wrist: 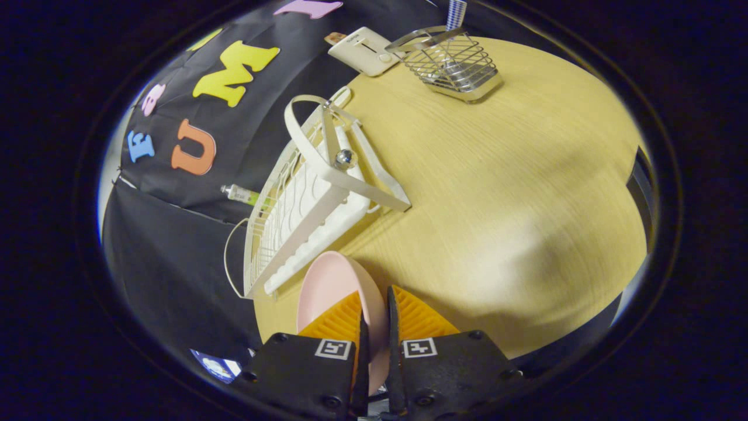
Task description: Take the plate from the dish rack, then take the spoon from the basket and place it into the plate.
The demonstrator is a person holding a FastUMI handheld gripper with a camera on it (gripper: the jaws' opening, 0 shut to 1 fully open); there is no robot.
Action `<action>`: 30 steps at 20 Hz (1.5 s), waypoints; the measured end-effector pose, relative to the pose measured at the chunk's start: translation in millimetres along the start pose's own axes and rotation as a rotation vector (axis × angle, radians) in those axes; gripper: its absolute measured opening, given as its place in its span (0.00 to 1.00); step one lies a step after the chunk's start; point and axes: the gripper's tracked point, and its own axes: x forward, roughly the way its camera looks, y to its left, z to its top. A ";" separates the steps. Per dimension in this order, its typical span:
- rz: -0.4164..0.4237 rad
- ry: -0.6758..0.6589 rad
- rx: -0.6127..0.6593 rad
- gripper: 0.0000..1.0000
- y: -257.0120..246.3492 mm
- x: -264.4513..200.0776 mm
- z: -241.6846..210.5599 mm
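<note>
My gripper (pixel 374 304) is shut on the rim of a pale pink plate (pixel 327 286), with one orange ribbed finger on each side of the rim. The plate stands on edge between the fingers, above the wooden table (pixel 497 193) and just clear of the white dish rack (pixel 310 199). The rack lies beyond the fingers to the left, with no dishes in its slots. Far ahead on the table stands a wire basket (pixel 456 64); a blue-and-white checked handle (pixel 456 13) sticks up out of it.
A white flat device (pixel 365 49) lies at the table's far edge beside the basket. A small tube (pixel 239 194) sits behind the rack by the black cloth wall. Open tabletop stretches to the right of the rack.
</note>
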 end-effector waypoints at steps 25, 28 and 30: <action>-0.225 -0.820 -0.580 1.00 -49.7 -157.8 150.7; -0.229 -0.870 -0.570 1.00 -63.2 -151.7 177.7; -0.229 -0.863 -0.568 1.00 -71.2 -138.6 193.7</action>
